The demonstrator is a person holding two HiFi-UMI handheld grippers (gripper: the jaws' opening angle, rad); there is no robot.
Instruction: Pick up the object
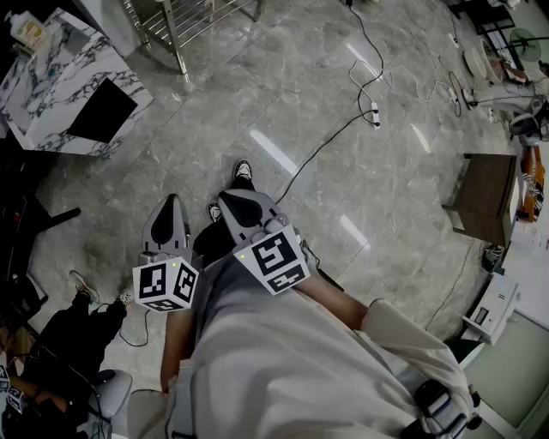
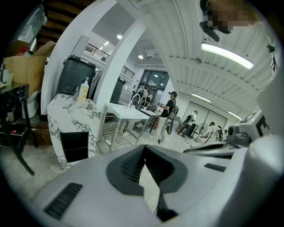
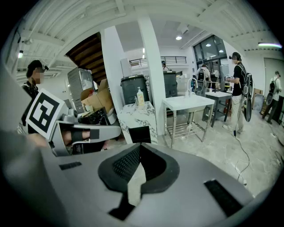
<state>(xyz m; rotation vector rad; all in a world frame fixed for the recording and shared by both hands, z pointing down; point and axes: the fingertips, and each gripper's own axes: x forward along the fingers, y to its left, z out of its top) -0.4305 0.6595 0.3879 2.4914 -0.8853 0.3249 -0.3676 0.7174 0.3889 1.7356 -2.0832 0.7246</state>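
**A:** Closest first. What are the grippers doing?

**B:** There are two, held side by side against the body. The left gripper (image 1: pixel 170 206) and right gripper (image 1: pixel 233 202) are both clenched with nothing between the jaws. Each gripper view shows its own tips pressed together over bare floor (image 1: pixel 283 94).

**A:** And the object?

**B:** I can't say which it is. Nothing liftable lies near the grippers. The only small loose thing I can make out is one bottle (image 3: pixel 140 96) on the counter (image 1: pixel 51 94), far left. Taking that as the object would be a guess.

**A:** What could go wrong?

**B:** One cable (image 1: pixel 326 146) runs from just beyond the shoe (image 1: pixel 243 170) out across the floor. A step forward with eyes on the grippers could snag it. Both pairs of jaws have to open before any grasp, or they'll just shove the thing away. The grippers are also close enough that a careless swing could knock them together.

**A:** Counts, going outward?

**B:** Two grippers and one near cable. There is one counter with one bottle, one steel table (image 1: pixel 184 21) far behind it, and one brown table (image 1: pixel 485 193) far right. The cords beyond it are too tangled to count.
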